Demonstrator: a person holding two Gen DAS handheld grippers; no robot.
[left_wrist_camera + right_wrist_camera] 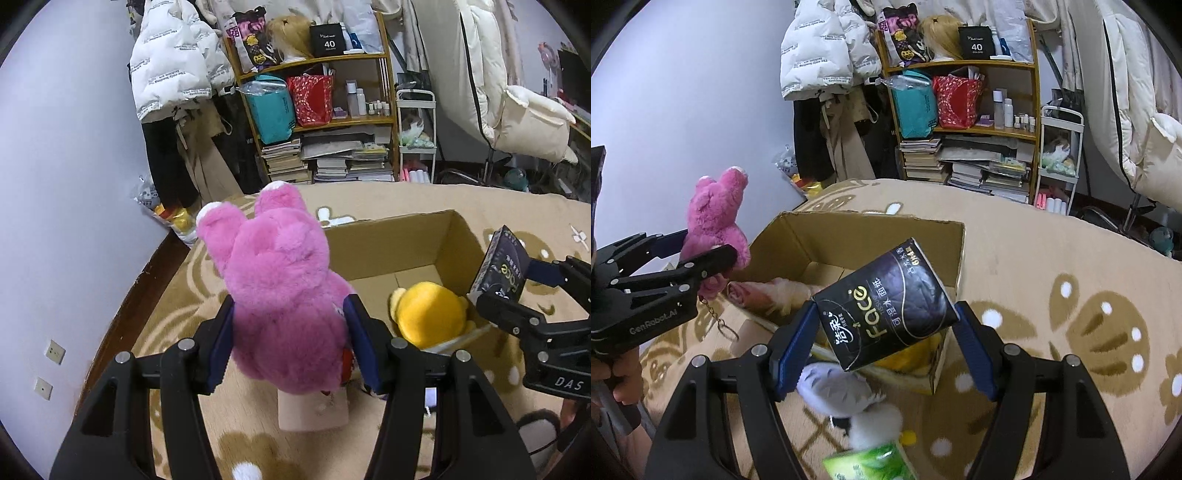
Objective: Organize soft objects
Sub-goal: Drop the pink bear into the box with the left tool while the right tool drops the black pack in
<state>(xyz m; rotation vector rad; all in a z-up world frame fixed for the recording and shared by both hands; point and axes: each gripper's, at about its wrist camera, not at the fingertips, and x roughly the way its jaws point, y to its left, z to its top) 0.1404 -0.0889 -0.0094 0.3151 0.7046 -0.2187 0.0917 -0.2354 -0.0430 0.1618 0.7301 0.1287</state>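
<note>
My left gripper [288,339] is shut on a pink plush bear [280,295] and holds it in the air at the left side of an open cardboard box [402,236]. The bear also shows in the right wrist view [714,218]. A yellow plush toy [430,314] lies inside the box. My right gripper [886,332] is shut on a black pack of face tissues [882,302] and holds it above the box's near right corner [938,369]. A pink rolled cloth [753,295] lies in the box.
A grey and white plush [846,395] and a green tissue pack [868,465] lie on the beige patterned blanket [1052,295] near me. A loaded shelf [325,110], a white cart [415,136] and hanging coats stand behind the bed. A wall is on the left.
</note>
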